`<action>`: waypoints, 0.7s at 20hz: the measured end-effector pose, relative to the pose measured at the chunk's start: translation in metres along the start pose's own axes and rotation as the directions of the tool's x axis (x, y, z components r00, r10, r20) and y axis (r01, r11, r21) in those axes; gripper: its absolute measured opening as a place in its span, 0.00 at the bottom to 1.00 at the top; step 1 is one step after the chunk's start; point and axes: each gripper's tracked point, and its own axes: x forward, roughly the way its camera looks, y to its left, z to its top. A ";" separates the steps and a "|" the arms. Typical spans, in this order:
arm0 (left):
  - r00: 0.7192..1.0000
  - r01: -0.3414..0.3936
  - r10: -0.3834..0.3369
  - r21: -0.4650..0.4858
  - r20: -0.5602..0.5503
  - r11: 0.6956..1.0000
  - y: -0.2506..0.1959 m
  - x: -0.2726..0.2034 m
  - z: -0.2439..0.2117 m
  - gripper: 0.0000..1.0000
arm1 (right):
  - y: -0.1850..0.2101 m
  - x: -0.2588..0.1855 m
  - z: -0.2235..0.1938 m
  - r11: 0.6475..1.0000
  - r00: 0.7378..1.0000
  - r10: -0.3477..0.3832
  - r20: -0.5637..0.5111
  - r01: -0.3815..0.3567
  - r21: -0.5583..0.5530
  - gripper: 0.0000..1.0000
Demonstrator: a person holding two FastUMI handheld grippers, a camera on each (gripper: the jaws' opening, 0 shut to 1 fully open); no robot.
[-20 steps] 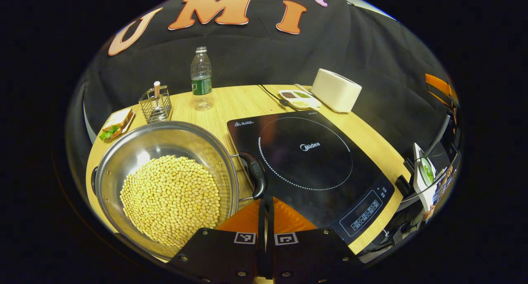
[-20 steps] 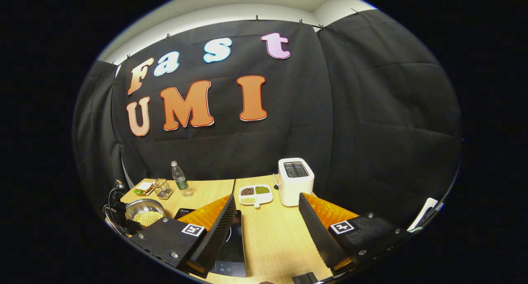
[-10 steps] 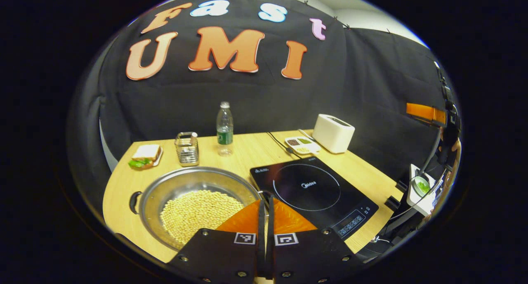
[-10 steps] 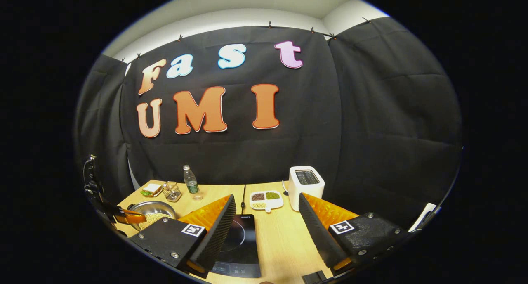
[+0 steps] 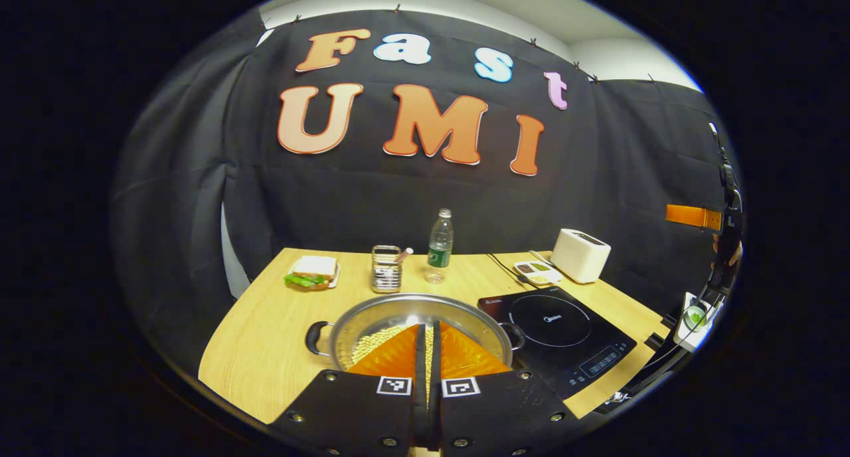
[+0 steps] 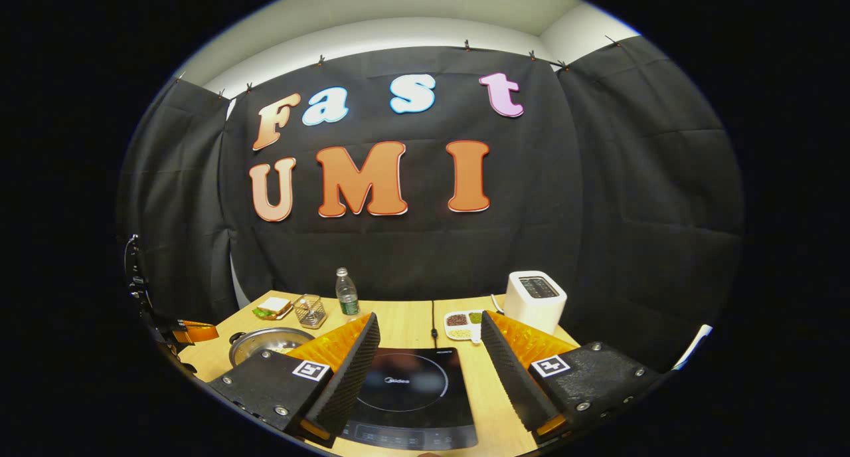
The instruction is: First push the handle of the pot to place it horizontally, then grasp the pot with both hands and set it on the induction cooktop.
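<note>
Two grippers: both held above a wooden table (image 5: pixel 265 337), neither touching anything.
Left gripper (image 5: pixel 426 341): fingers pressed together with nothing between them, raised over the near rim of the pot.
Right gripper (image 6: pixel 430 357): fingers spread wide apart, empty, framing the induction cooktop in the right gripper view.
Pot (image 5: pixel 372 317): steel, upright on the table, just left of the induction cooktop and partly filled with pale beans (image 5: pixel 372 341).
Pot handles: one black handle (image 5: pixel 313 337) sticks out left, the other (image 5: pixel 516 334) right toward the cooktop, so the handle line runs side to side in the left gripper view.
Induction cooktop (image 5: pixel 564 327): flat, black, bare on top.
Behind: sandwich (image 5: pixel 311 272), wire holder (image 5: pixel 386 277), water bottle (image 5: pixel 439 246), divided dish (image 5: pixel 536 270), white toaster (image 5: pixel 580 255).
</note>
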 end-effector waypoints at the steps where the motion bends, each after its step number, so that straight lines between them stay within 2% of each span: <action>1: 1.000 -0.017 0.017 -0.006 0.008 1.000 0.013 -0.003 -0.001 0.02 | 0.011 0.003 -0.004 1.000 1.000 0.005 -0.001 -0.005 -0.001 0.95; 5: 0.996 -0.090 0.090 -0.002 0.026 0.996 0.063 -0.012 -0.007 0.02 | 0.064 0.020 -0.029 0.999 0.999 0.044 -0.025 -0.044 0.001 0.95; 9: 0.998 -0.052 0.053 -0.040 0.034 0.998 0.076 -0.006 -0.019 0.01 | 0.116 0.046 -0.063 0.996 0.993 0.090 -0.074 -0.089 0.020 0.95; 12: 0.999 -0.043 0.044 -0.059 0.020 0.997 0.091 0.009 -0.029 0.02 | 0.146 0.069 -0.091 0.996 0.989 0.088 -0.116 -0.087 0.009 0.95; 13: 0.999 -0.029 0.030 -0.072 0.012 0.997 0.092 0.014 -0.033 0.10 | 0.153 0.075 -0.100 0.996 0.988 0.083 -0.131 -0.084 0.001 0.95; 14: 1.000 -0.010 0.010 -0.084 0.004 0.996 0.092 0.021 -0.039 0.19 | 0.159 0.080 -0.110 0.997 0.986 0.079 -0.150 -0.081 -0.005 1.00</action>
